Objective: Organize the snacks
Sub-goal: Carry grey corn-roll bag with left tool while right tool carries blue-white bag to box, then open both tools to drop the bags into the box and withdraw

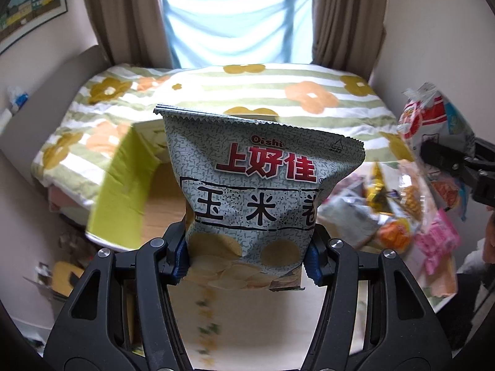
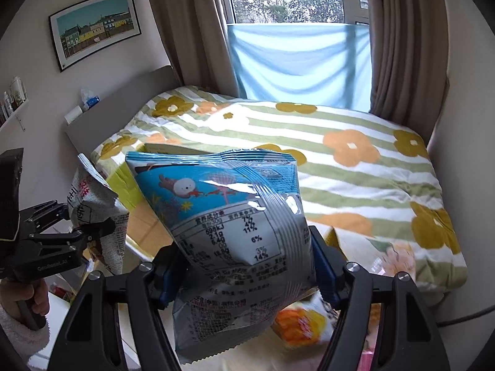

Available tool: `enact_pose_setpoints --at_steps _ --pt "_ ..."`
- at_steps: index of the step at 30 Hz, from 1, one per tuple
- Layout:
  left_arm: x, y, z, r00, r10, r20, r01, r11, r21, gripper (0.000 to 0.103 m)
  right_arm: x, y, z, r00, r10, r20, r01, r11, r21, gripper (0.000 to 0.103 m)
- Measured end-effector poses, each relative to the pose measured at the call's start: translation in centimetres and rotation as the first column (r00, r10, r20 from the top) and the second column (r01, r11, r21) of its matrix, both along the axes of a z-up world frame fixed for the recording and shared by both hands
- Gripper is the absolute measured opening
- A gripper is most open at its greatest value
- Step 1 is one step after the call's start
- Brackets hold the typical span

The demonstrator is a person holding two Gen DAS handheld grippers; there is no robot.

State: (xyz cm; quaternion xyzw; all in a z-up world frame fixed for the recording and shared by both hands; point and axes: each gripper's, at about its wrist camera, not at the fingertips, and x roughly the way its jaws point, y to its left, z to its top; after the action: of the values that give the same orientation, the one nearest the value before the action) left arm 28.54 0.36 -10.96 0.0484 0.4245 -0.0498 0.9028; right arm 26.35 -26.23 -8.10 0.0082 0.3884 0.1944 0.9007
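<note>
My left gripper (image 1: 246,261) is shut on a grey Oishi corn snack bag (image 1: 253,191) with red characters, held upright in the air. It also shows at the left of the right wrist view (image 2: 96,216). My right gripper (image 2: 247,275) is shut on a blue and silver snack bag (image 2: 235,225), its back label facing me. That bag shows at the far right of the left wrist view (image 1: 433,117). An open cardboard box with lime-green flaps (image 1: 120,185) lies behind the grey bag. A pile of several loose snack packets (image 1: 386,216) lies to the right.
A bed with a green-striped flowered blanket (image 2: 340,160) fills the back, under a window with brown curtains (image 2: 402,37). An orange snack packet (image 2: 300,324) lies below the right gripper. A grey headboard (image 2: 123,105) and a wall picture (image 2: 96,27) are at the left.
</note>
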Motion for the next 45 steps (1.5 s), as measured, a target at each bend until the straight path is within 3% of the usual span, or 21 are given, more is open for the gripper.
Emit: enact_pose_setpoints --at_steps 4,9,18,21,23,28,35,38,40,42,45 --pt "3.4 5.1 0.0 1.000 -0.008 -0.020 0.009 0.999 0.033 0.054 3.2 5.7 -0.3 0.999 -0.004 -0.033 0.005 1.000 0.028 0.067" --pt "8.3 10.7 -1.3 0.996 -0.028 -0.084 0.030 0.999 0.020 0.054 6.6 11.6 -1.8 0.994 -0.041 -0.103 0.045 0.998 0.042 0.067" --pt "14.3 12.1 -6.9 0.964 -0.114 -0.240 0.114 0.993 -0.015 0.054 9.3 15.8 -5.6 0.962 -0.148 -0.231 0.160 0.986 0.036 0.067" --pt "14.6 11.2 -8.4 0.952 -0.139 -0.273 0.140 0.990 -0.018 0.061 10.0 16.1 -6.3 0.953 -0.158 -0.258 0.168 0.986 0.018 0.067" --pt "14.6 11.0 -9.0 0.953 -0.131 -0.272 0.140 0.990 0.015 0.101 10.4 16.3 -6.7 0.949 -0.161 -0.269 0.168 0.986 0.004 0.067" --pt "14.0 12.1 -9.8 0.955 -0.083 -0.286 0.103 0.993 0.056 0.103 10.8 16.7 -8.0 0.940 -0.150 -0.307 0.154 0.988 -0.009 0.067" --pt "11.8 14.3 -9.2 0.957 -0.019 -0.288 0.030 0.999 0.035 0.103 11.5 18.2 -9.0 0.946 -0.099 -0.309 0.098 0.995 -0.019 0.067" --pt "11.3 14.7 -8.5 0.964 -0.004 -0.266 0.017 0.999 0.048 0.103 11.8 18.7 -8.9 0.952 -0.112 -0.285 0.104 0.994 -0.043 0.072" --pt "11.0 14.8 -8.1 0.967 0.001 -0.255 0.013 0.998 0.056 0.103 11.7 18.8 -8.7 0.960 -0.125 -0.249 0.115 0.992 -0.053 0.089" --pt "10.6 14.9 -7.7 0.970 0.006 -0.243 0.009 0.998 0.062 0.103 11.4 18.8 -8.7 0.966 -0.128 -0.225 0.119 0.991 -0.053 0.099" --pt "9.9 15.2 -7.3 0.972 0.012 -0.233 0.001 0.999 0.054 0.103 10.9 18.7 -9.0 0.961 -0.127 -0.245 0.110 0.990 -0.085 0.099"
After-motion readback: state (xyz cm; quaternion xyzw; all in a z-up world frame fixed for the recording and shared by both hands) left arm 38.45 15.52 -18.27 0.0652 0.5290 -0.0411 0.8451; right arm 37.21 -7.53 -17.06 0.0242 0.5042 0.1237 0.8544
